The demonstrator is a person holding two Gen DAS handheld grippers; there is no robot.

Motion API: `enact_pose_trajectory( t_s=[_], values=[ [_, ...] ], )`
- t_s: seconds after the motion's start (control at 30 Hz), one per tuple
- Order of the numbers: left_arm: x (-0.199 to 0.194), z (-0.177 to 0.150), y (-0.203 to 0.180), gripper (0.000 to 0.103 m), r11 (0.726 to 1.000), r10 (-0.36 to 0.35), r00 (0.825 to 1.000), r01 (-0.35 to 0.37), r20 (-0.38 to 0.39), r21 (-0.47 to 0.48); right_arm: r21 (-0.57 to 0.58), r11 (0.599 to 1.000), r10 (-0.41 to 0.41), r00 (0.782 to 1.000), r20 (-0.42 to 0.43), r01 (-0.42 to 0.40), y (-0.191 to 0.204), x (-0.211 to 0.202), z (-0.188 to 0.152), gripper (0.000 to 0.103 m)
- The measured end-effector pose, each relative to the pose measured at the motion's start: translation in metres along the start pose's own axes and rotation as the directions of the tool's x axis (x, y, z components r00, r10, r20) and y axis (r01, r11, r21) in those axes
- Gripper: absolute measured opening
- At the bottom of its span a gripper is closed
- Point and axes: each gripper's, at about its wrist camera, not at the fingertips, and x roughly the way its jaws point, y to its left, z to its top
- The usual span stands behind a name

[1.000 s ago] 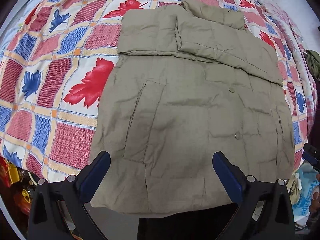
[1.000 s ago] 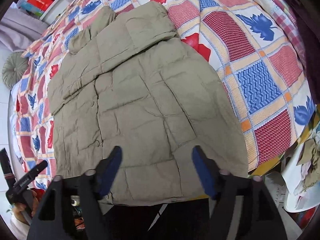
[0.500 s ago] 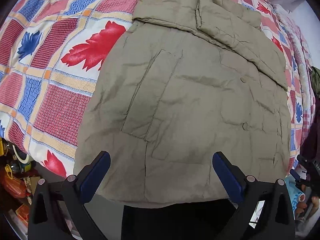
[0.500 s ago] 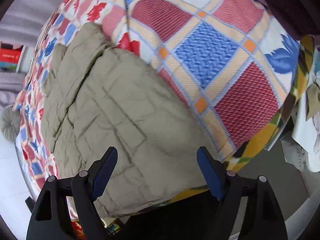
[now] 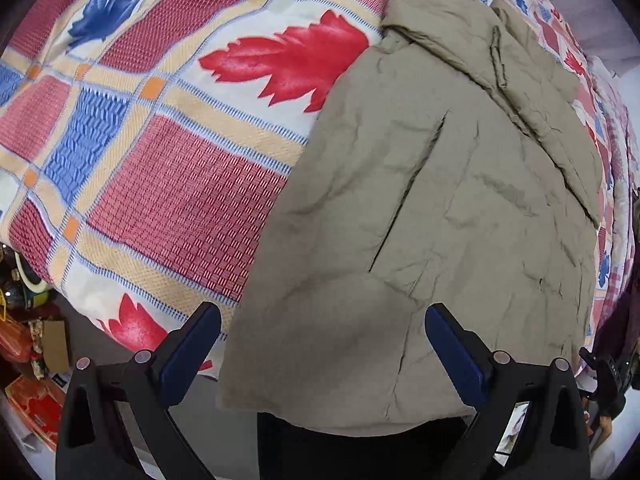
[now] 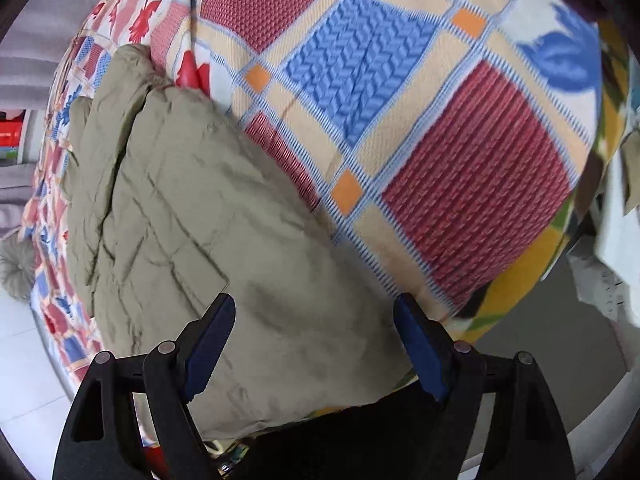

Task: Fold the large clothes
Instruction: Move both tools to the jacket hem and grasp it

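**A:** Nearest the cameras, what do you count?

**B:** Two tongs. The left gripper point(image 5: 322, 346) has its two blue pads spread wide, nothing pinched between them, poised above the near left corner of the hem. The right gripper point(image 6: 314, 338) is likewise spread wide and empty, above the near right corner. Whether any pad brushes the cloth I cannot tell.

**A:** And the garment?

**B:** One olive quilted jacket point(image 5: 440, 208), lying flat on the bed, its hem at the near edge and hanging slightly over it. In the left view one slanted pocket slit point(image 5: 408, 196) shows on the body. Farther up, one sleeve point(image 5: 532, 92) is folded across the chest, with one small tab on it. The right view shows the same jacket point(image 6: 192, 208) from its other side, running away to the far left.

**A:** Beneath it?

**B:** One patchwork bedspread point(image 5: 168, 152) in red, blue and cream squares with small orange ones at the crossings. Beside the jacket in the left view I count one large red leaf point(image 5: 288, 60), another red leaf partly seen at the near edge, and one blue leaf point(image 5: 100, 12) farther off.

**A:** Beyond the bed?

**B:** Clutter on the floor point(image 5: 32, 352) at the left, too blurred to count.
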Motion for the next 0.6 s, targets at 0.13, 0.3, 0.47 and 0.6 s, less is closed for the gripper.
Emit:
enact_pose_trajectory(
  t_s=[0.13, 0.3, 0.47, 0.6],
  values=[
    [0.015, -0.014, 0.014, 0.102, 0.996, -0.067, 0.996, 0.064, -0.057, -0.056, 0.001, 0.998, 0.055, 0.998, -0.041, -0.055, 0.004, 0.006, -0.010, 0.084],
    [0.025, -0.025, 0.007, 0.102, 0.995, -0.090, 0.993, 0.087, -0.080, -0.049, 0.025, 0.989, 0.150, 0.984, -0.099, -0.148, 0.011, 0.014, -0.018, 0.084],
    [0.031, -0.026, -0.006, 0.102, 0.994, -0.110, 0.989, 0.107, -0.099, -0.033, 0.053, 0.966, 0.259, 0.950, -0.174, -0.254, 0.024, 0.028, -0.028, 0.084],
    [0.039, -0.027, -0.019, 0.102, 0.995, -0.103, 0.987, 0.102, -0.120, -0.009, 0.036, 0.978, 0.210, 0.954, -0.213, -0.207, 0.033, 0.042, -0.038, 0.084]
  ],
)
